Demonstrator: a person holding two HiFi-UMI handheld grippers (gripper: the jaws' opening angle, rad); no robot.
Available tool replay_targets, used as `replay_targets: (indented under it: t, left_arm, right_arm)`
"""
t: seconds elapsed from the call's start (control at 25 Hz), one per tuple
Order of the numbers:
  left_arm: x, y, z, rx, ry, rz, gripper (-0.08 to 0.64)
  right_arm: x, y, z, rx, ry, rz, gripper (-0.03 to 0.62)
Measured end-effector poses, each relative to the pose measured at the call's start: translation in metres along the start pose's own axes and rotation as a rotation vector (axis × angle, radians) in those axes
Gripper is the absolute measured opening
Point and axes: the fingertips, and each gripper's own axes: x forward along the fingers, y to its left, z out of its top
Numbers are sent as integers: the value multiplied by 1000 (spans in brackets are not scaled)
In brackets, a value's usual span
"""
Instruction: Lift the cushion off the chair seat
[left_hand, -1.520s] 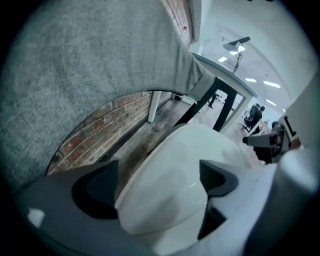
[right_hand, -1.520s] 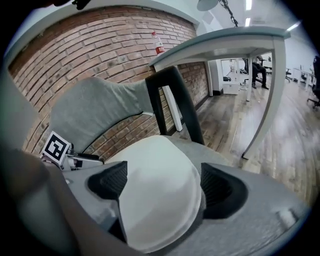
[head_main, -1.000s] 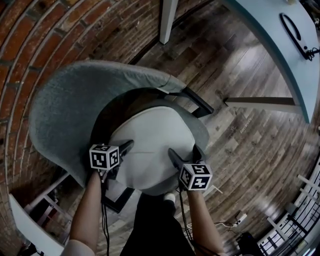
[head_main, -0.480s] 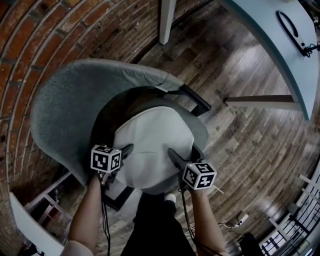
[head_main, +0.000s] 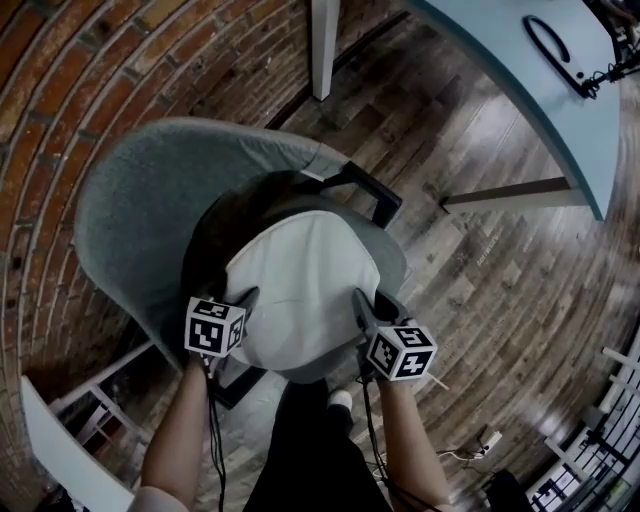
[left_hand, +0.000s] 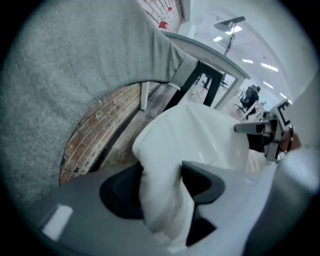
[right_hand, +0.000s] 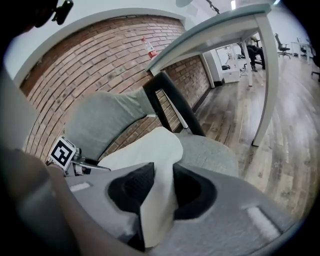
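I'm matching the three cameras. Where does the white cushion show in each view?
Head view: cushion at centre, between the left gripper and right gripper.
Left gripper view: centre to bottom, in jaws that have just been closing.
Right gripper view: bottom centre, in jaws that have just been closing.
Shared landmark: the grey chair back.

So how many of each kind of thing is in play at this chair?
chair: 1
cushion: 1
grippers: 2, left gripper and right gripper, jaws have just been closing on the cushion
total: 4
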Motion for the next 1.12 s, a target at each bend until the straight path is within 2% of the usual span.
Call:
replay_targets:
  t: [0.28,0.48,0.8,1.12]
  left_arm:
    - [-49,-39,24,-38,-114,10,195]
    - [-108,-75,35,-46,-197,38,184]
    - [-255,-143,50,9,-379,104,179]
    - [-402,-219,23,14,-529,143,179]
  right_arm:
    - [-61,20,42,-46,-115,8,80]
    - [-125,48,69,-87,-181,34,71]
    - [-270,118,107,-167,-331,103,66]
    - [-421,188,111,-259,-453,134,66]
